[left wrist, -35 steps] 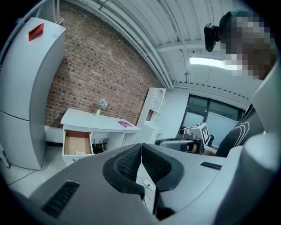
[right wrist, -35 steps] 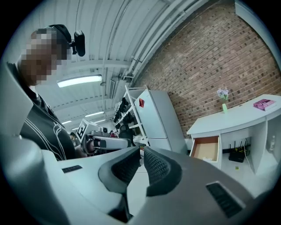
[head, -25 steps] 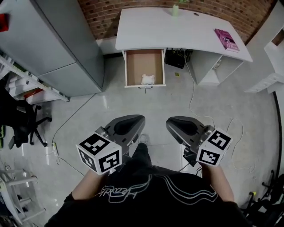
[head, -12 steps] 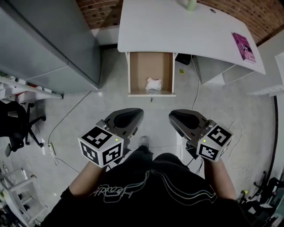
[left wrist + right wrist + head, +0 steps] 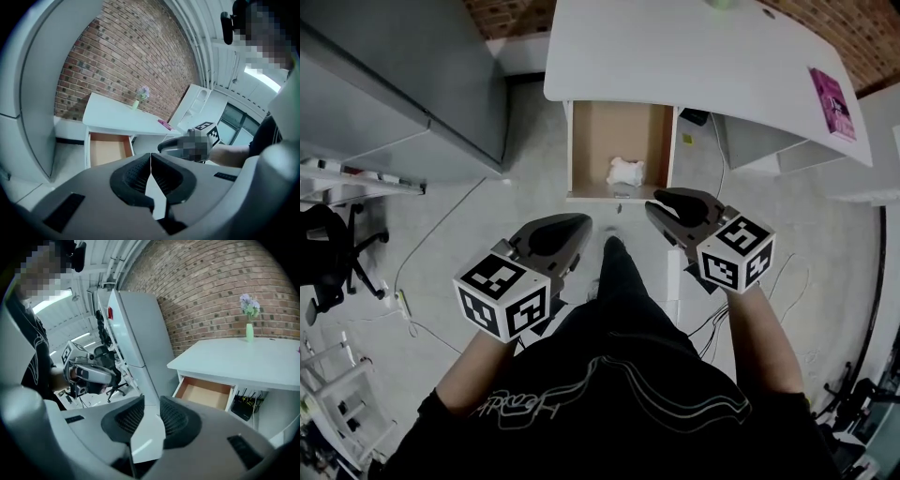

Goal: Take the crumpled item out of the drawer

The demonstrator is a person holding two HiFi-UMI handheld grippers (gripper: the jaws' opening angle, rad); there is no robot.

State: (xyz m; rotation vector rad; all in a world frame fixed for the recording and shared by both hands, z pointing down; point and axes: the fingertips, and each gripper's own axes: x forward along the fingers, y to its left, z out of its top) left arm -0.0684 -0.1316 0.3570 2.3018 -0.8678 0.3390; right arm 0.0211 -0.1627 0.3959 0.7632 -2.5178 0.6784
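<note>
Reaching for the drawer: the step in hand, as I judge it, is the approach, with nothing grasped yet. The crumpled item (image 5: 625, 172) — a small white wad — lies on the floor of the open drawer (image 5: 571, 150) under the white desk (image 5: 675, 56), near the front wall and a little right of centre. Neither gripper view shows it; the drawer's front wall hides it from both.

My right gripper (image 5: 654, 206) hangs just short of the drawer's front right corner. Its jaws have just been opening and stand a narrow gap apart, with nothing between them. My left gripper (image 5: 581, 223) sits further out over the floor, its jaws closed tip to tip on nothing.

The next move, as I see it, falls to the right gripper: spread the jaws wider than the wad, clear the front wall, come down from above, and close softly on something that will squash.

Edges to mind are the front wall, the right side wall close to the wad, and the desk top overhanging the drawer's back. There is open room above the drawer's front half. The grey cabinet (image 5: 394, 84) stands well apart to the left — my own leg (image 5: 614, 258) lies between the grippers.
</note>
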